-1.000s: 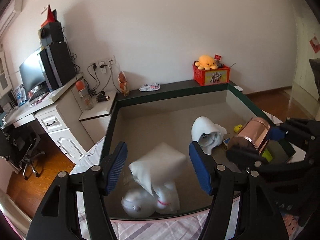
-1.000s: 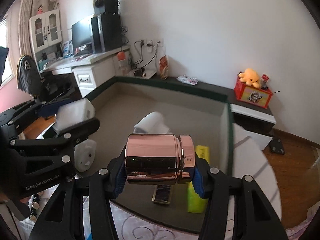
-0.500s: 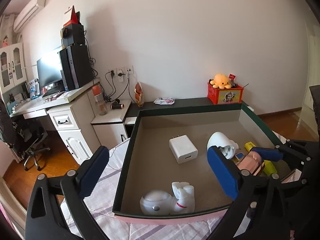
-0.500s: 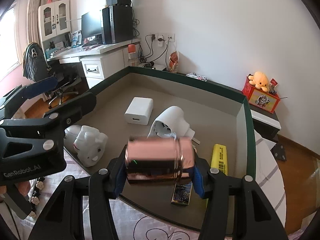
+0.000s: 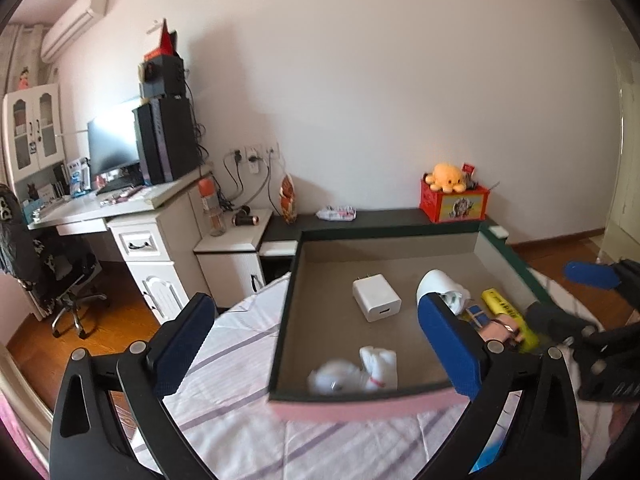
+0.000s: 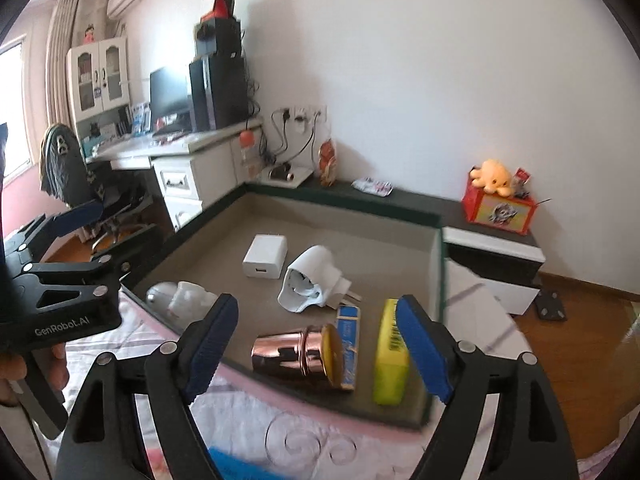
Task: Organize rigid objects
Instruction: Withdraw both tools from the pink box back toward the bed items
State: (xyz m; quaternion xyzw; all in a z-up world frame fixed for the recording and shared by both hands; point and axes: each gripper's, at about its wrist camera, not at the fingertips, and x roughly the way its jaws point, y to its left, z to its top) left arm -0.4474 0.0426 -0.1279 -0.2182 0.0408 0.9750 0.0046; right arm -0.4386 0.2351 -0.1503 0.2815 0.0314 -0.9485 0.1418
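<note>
In the tray (image 6: 436, 264), the cup (image 6: 296, 354) lies on its side and could roll. Right tool (image 6: 316, 348), jaws just opened, and left tool (image 5: 316, 340) gape empty.

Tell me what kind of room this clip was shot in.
Most likely a home bedroom doubling as a study: a white desk with a monitor, an office chair, a wall air conditioner, and a striped bedsheet under the shallow tray.
</note>
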